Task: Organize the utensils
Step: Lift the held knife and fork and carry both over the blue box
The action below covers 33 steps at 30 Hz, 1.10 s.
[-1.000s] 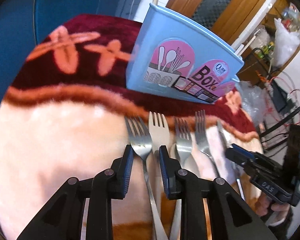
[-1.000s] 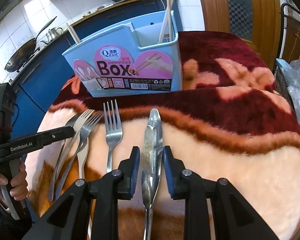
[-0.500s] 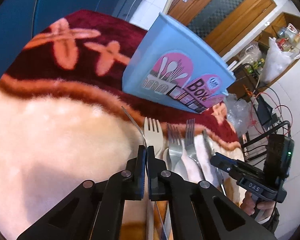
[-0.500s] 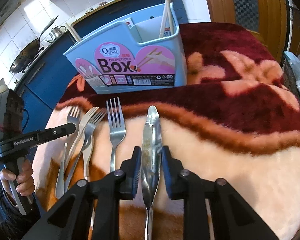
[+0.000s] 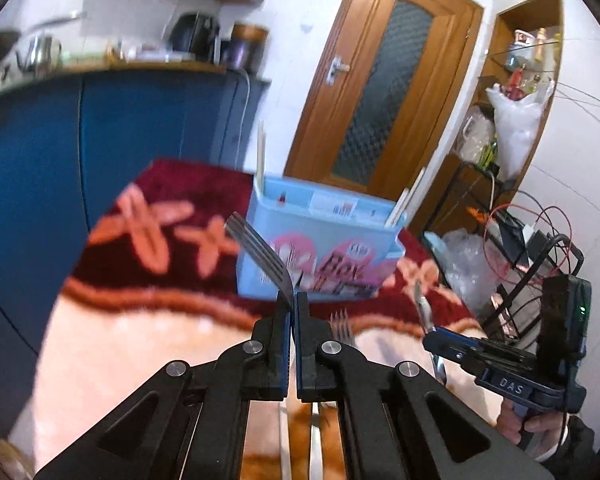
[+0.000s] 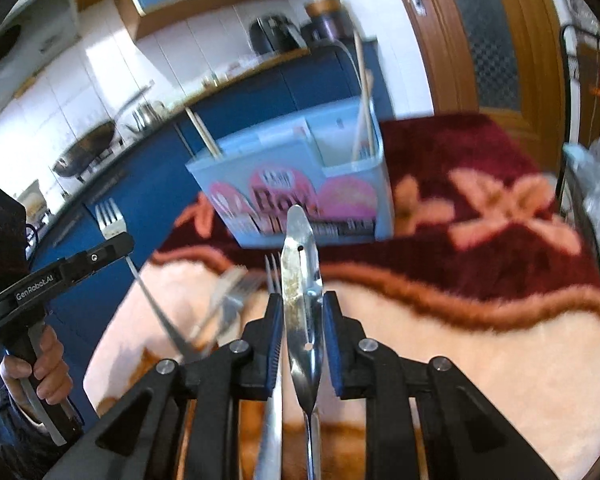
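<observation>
I had a fork [image 5: 260, 252] clamped in the left hand-held gripper [image 5: 292, 304] and the flat utensil [image 6: 300, 272] pinched in the right hand-held gripper [image 6: 299, 312], both lifted, the box [image 5: 320, 240] held only chopsticks [image 6: 362, 96], and more forks [image 6: 236, 292] lay waiting on the blanket [image 6: 500, 352].

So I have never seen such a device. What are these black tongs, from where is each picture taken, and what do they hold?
They are hand-held grippers; a person holds one in each hand, and each carries a camera looking along its fingers. The left gripper is shut on a fork. The right gripper grips a flat metal utensil, perhaps a peeler. More forks lie on the fluffy blanket, before a blue utensil box holding chopsticks.
</observation>
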Available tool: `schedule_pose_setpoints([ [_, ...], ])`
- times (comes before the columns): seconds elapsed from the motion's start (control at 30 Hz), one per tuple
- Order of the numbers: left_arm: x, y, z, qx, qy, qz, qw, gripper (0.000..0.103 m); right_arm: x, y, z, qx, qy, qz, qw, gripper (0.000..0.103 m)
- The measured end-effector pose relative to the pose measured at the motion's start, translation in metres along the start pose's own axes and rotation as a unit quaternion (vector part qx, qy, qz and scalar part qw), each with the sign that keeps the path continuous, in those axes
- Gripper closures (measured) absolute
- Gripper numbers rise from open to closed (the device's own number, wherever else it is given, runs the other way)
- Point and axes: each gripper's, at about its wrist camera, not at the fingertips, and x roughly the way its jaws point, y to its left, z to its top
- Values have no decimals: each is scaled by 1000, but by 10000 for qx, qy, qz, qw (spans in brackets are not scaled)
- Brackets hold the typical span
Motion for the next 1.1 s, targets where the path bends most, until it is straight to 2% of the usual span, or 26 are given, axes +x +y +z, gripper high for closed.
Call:
schedule_pose_setpoints([
  [0.2,-16,-11,31,284,-510,188,9981,102,-27,7,13,-52,-788,59,9969,81],
  [0.33,-24,-19,58,433,-840,335,9950,102,-30,10,19,-17,-954,125,9954,81],
  [0.53,-21,-29,99,692,-1245,715,9872,102,-26,6,18,66,-956,178,9952,81],
  [0.7,-5,-36,122,834,-1341,1007,9823,102,-28,3,18,96,-1003,206,9947,81],
  [0.87,22,-37,125,1033,-1245,1322,9779,102,-34,1,20,66,-1150,212,9931,81],
  [1.1,58,-22,108,850,-749,1241,9858,102,-38,-1,32,-43,-1375,110,9904,81],
])
